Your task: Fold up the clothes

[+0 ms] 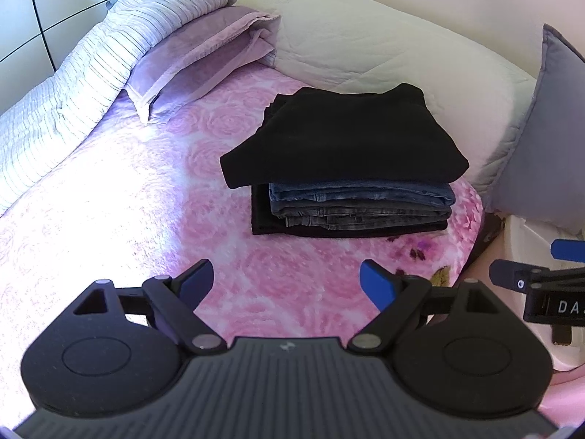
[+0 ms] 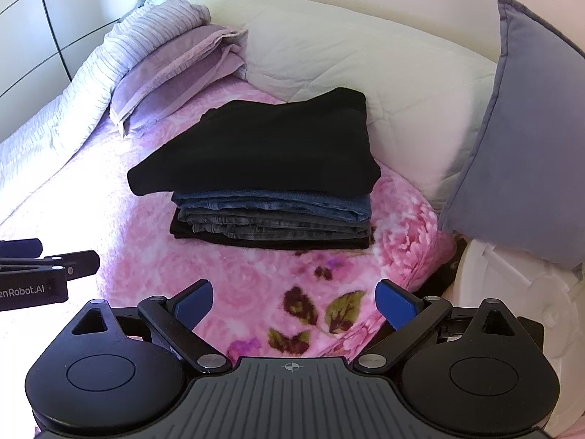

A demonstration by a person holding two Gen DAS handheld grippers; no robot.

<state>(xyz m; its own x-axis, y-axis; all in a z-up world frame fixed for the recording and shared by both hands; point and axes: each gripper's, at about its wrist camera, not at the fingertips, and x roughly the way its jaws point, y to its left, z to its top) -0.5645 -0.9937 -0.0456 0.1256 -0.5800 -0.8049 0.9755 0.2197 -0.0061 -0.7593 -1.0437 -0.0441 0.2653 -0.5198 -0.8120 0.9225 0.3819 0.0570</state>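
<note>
A stack of folded clothes sits on the pink floral blanket [image 1: 256, 285]: a black garment [image 1: 343, 139] on top, folded blue and grey jeans [image 1: 358, 205] under it, and a black piece at the bottom. The stack also shows in the right wrist view, black garment [image 2: 263, 150] over jeans [image 2: 278, 216]. My left gripper [image 1: 287, 285] is open and empty, held above the blanket short of the stack. My right gripper [image 2: 296, 303] is open and empty, also short of the stack. The right gripper's fingers [image 1: 512, 274] show at the left view's right edge.
A cream quilted headboard cushion [image 1: 384, 36] lies behind the stack. A grey pillow [image 2: 519, 139] stands at the right. A folded lilac blanket [image 1: 204, 55] and a striped duvet [image 1: 73, 84] lie at the left. A white object [image 2: 512, 285] is beside the bed's right edge.
</note>
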